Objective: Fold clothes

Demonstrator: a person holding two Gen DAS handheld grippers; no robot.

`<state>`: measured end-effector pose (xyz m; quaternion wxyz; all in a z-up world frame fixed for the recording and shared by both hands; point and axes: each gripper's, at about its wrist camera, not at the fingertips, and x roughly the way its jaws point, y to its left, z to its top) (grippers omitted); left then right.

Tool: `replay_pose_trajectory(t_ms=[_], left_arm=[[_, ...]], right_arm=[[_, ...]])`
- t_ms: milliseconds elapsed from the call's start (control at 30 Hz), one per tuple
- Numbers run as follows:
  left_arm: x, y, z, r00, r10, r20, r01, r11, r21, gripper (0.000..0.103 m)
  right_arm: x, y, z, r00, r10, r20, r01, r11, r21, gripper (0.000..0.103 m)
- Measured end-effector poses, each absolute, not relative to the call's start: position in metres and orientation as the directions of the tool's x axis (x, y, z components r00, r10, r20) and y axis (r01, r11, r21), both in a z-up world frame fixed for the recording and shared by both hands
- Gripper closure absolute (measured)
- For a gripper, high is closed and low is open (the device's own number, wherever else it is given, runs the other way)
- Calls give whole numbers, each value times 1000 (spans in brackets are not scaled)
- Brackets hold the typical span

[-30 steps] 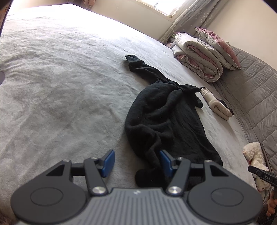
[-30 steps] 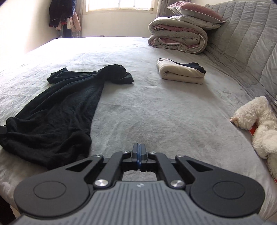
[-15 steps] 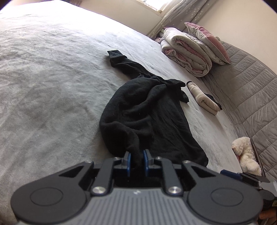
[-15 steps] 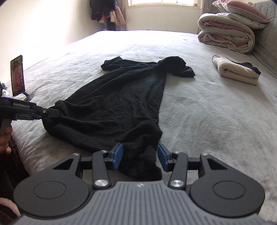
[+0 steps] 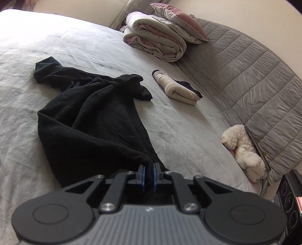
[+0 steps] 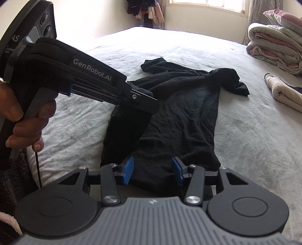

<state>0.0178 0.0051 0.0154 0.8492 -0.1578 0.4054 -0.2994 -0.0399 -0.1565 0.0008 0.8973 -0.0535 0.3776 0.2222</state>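
Observation:
A crumpled black garment [image 5: 90, 116] lies lengthwise on the grey bed [image 5: 188, 120]. My left gripper [image 5: 148, 175] has its jaws closing on a bunched corner of the hem, and the blue pads pinch the cloth. In the right wrist view the left gripper [image 6: 149, 102], held by a hand [image 6: 24, 116], lifts that corner a little above the bed. The black garment [image 6: 188, 116] spreads away from my right gripper [image 6: 152, 171], which stands open over the near hem. Cloth lies between its blue pads, which do not press on it.
A folded cream garment [image 5: 179, 90] lies near the quilted headboard [image 5: 254, 79]. A rolled duvet with a pillow [image 5: 156, 35] sits at the far corner. A white plush toy [image 5: 243, 148] rests at the bed's right edge. Clothes hang [image 6: 145, 9] by the window.
The left gripper went from open to pinched on the hem corner and carried it up and toward the right gripper. The right gripper opened and swung over the near hem.

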Motion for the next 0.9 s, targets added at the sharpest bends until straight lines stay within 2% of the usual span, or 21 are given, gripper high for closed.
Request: replay_pose_trajectory(t_ms=[67, 133, 267, 467, 600, 667, 833, 867, 900], left_arm=[[28, 0, 4, 457, -651, -606, 364, 759, -540, 81], [32, 1, -2, 443, -657, -610, 339, 752, -565, 71], [27, 17, 3, 472, -668, -575, 333, 739, -586, 62], [17, 52, 7, 554, -643, -529, 297, 746, -595, 58], [21, 75, -10, 578, -595, -559, 184, 762, -621, 58], [25, 82, -18, 550, -587, -594, 115, 758, -642, 60], [27, 92, -28, 523, -604, -601, 59, 730, -681, 60], [27, 92, -28, 523, -604, -601, 58, 729, -682, 60], [27, 92, -28, 522, -603, -603, 56, 729, -682, 60]], right_arm=[[-35, -163, -5, 608, 354, -710, -410, 906, 100, 54], [-36, -169, -7, 609, 362, -705, -391, 911, 130, 54], [-42, -173, -4, 621, 402, -673, -393, 902, 176, 54], [-51, -158, 8, 655, 483, -581, -463, 865, 197, 54], [-57, -140, 12, 659, 528, -535, -519, 835, 185, 54], [-57, -129, 9, 655, 529, -540, -537, 828, 160, 54], [-51, -101, -8, 653, 455, -605, -555, 831, 26, 54], [-50, -97, -13, 662, 420, -621, -552, 834, -24, 56], [-50, -94, -18, 675, 376, -634, -546, 834, -86, 65]])
